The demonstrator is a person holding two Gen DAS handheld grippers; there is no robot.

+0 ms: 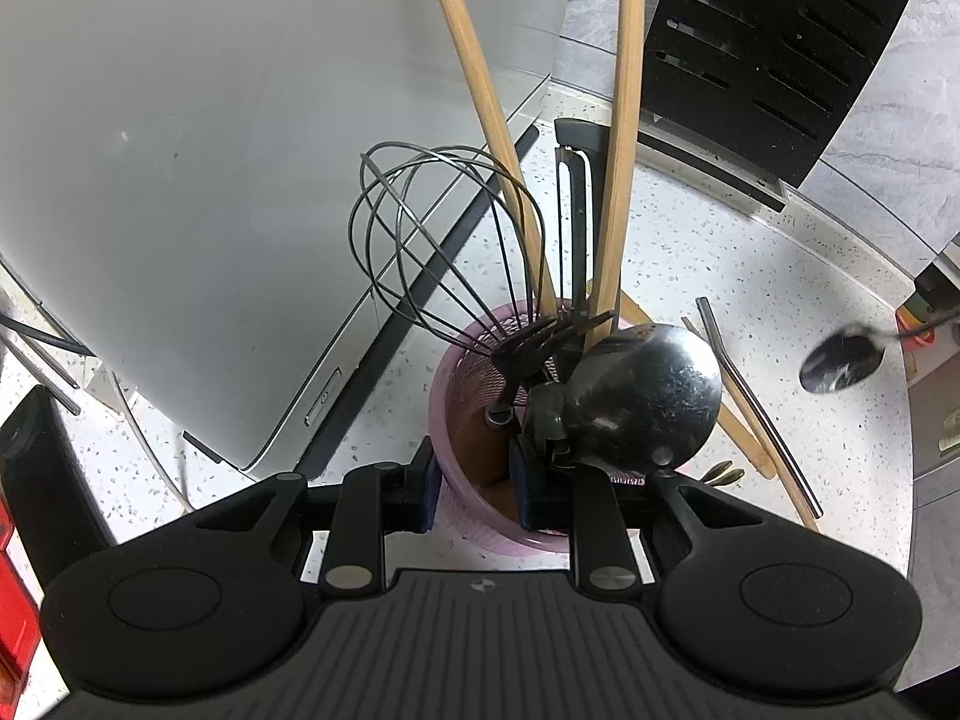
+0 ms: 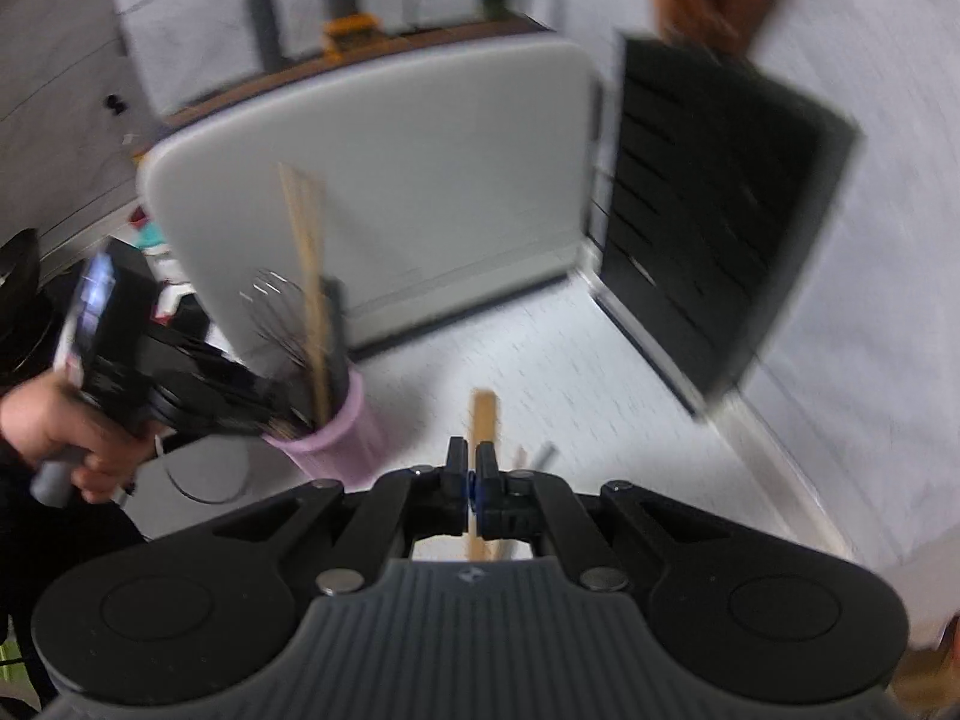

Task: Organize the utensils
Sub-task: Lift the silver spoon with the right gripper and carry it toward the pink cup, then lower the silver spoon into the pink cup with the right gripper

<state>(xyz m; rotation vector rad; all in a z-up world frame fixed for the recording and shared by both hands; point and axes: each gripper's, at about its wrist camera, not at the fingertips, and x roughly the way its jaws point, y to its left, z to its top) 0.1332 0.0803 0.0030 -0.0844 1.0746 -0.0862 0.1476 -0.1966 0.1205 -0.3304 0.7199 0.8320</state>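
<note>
The pink holder (image 2: pixel 336 438), clamped at its rim by the left gripper (image 1: pixel 474 486), is seen left of the right gripper (image 2: pixel 471 474), whose jaws are pressed together. A blurred spoon (image 1: pixel 840 363) is seen toward the counter's (image 1: pixel 690 252) right edge.

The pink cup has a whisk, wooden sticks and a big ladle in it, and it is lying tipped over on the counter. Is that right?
Not quite. The pink cup stands upright on the counter, not tipped over, as the left wrist view shows. The whisk, wooden sticks and big ladle are in it as you said.
</note>
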